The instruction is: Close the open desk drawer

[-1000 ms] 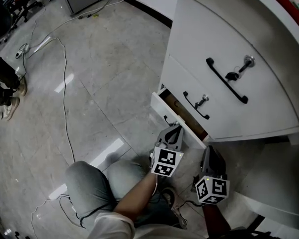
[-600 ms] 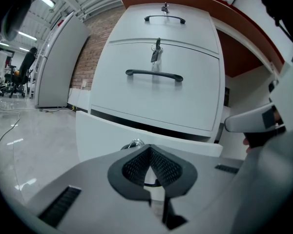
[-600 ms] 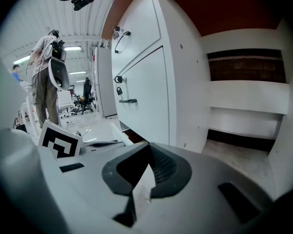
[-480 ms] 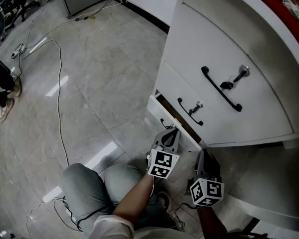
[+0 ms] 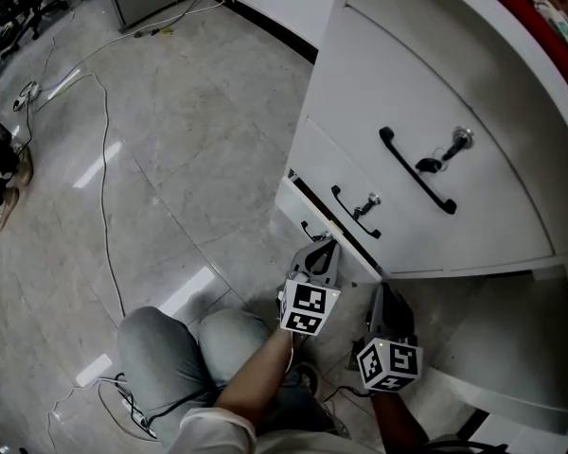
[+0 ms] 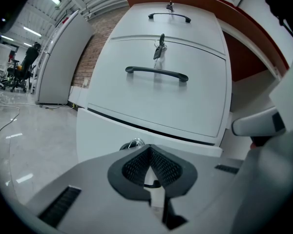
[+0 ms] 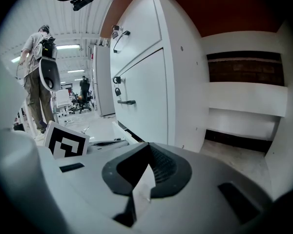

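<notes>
A white drawer pedestal (image 5: 426,112) stands under a red-edged desk top. Its bottom drawer (image 5: 298,208) sticks out a little, with a thin dark gap (image 5: 333,223) above it. My left gripper (image 5: 328,247) is shut on nothing, and its tips rest at that drawer's front edge. In the left gripper view the drawer front (image 6: 107,133) fills the space just past the shut left gripper (image 6: 150,152), and a lock (image 6: 132,143) peeks over it. My right gripper (image 5: 386,293) hangs shut and empty beside the pedestal's side panel (image 7: 183,82).
The two drawers above carry black handles (image 5: 415,170) and keys (image 5: 440,155). Cables (image 5: 104,149) trail over the tiled floor. The person's knees (image 5: 175,334) are below the grippers. The desk's leg recess (image 5: 511,320) opens at right. A person (image 7: 35,77) stands far off.
The bottom drawer has slid inward: the brown inside seen a second ago is now only a thin dark gap. My left gripper has followed it toward the pedestal.
</notes>
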Action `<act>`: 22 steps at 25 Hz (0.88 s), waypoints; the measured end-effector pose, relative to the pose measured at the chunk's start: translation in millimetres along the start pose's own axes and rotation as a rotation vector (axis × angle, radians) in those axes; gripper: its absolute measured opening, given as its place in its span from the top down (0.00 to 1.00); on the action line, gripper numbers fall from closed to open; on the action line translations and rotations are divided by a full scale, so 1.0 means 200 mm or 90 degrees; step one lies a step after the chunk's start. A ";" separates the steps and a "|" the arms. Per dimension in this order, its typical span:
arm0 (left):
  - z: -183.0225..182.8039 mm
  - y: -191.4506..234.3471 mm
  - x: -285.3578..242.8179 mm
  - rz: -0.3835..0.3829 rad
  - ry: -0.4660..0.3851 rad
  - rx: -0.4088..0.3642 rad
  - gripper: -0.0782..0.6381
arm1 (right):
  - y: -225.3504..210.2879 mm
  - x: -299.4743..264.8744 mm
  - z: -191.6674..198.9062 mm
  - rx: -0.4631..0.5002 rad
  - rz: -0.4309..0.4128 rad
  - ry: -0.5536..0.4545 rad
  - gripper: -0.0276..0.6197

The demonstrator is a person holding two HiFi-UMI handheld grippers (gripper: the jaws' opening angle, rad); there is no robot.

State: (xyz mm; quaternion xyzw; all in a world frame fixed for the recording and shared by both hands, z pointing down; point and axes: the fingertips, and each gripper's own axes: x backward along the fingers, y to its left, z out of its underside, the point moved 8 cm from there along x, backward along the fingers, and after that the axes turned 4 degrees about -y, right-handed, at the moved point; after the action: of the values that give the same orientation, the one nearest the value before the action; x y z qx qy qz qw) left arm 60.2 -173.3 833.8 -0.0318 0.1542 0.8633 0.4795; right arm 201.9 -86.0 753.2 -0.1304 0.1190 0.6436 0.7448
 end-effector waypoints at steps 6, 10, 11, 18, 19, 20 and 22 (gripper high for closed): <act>-0.01 0.00 -0.02 0.000 -0.004 0.002 0.88 | 0.00 0.00 -0.01 0.001 0.002 0.003 0.96; -0.01 0.00 -0.02 -0.003 -0.004 0.001 0.88 | -0.01 0.01 -0.01 0.002 0.005 0.002 0.96; -0.01 0.00 -0.02 -0.004 -0.004 0.001 0.88 | -0.02 0.01 -0.01 0.002 0.006 0.002 0.96; -0.01 -0.01 -0.04 -0.001 -0.010 -0.001 0.88 | -0.03 0.02 0.00 -0.002 0.006 0.009 0.96; -0.01 -0.01 -0.04 -0.002 -0.010 0.001 0.88 | -0.03 0.02 0.00 -0.001 0.005 0.009 0.96; -0.01 -0.01 -0.04 -0.003 -0.010 0.003 0.88 | -0.03 0.01 0.00 0.000 0.004 0.009 0.96; -0.01 -0.01 -0.04 -0.005 -0.010 0.004 0.88 | -0.02 0.01 -0.01 0.001 0.001 0.008 0.96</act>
State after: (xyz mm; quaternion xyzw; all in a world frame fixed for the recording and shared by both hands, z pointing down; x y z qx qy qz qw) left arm 66.2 -180.1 832.7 -0.0241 0.1532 0.8611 0.4843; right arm 206.0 -84.8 751.5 -0.1335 0.1242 0.6434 0.7435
